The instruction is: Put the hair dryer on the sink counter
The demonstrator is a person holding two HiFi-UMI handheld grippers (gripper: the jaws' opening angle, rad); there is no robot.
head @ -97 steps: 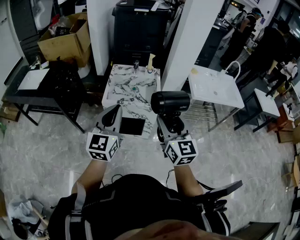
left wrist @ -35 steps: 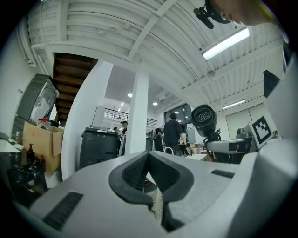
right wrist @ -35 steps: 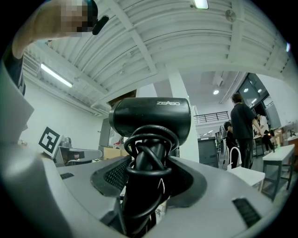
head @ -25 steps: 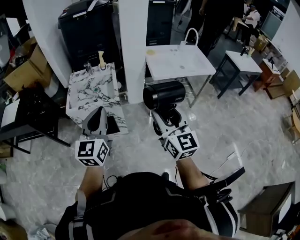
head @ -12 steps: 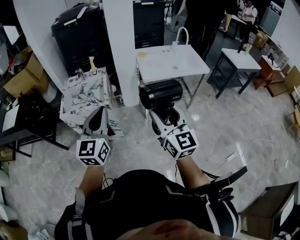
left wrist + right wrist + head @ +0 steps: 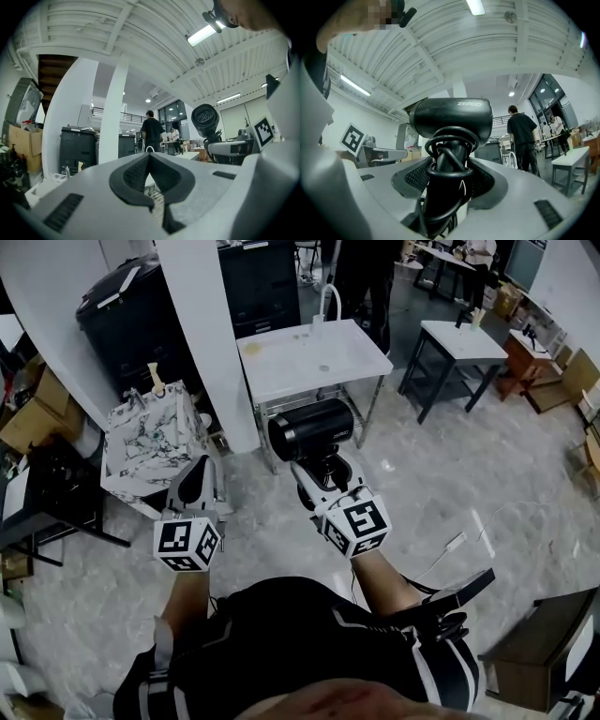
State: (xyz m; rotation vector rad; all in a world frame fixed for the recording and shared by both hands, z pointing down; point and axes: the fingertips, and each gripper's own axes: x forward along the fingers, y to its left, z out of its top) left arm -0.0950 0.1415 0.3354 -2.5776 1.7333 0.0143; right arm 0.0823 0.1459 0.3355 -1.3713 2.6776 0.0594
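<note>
Now: one hair dryer clamped in right gripper; left gripper closed, empty; two sink counters ahead.

The handle of the hair dryer lies mostly hidden under its wound cord and runs off the right gripper view's bottom edge. The head view's top edge cuts off a person.
</note>
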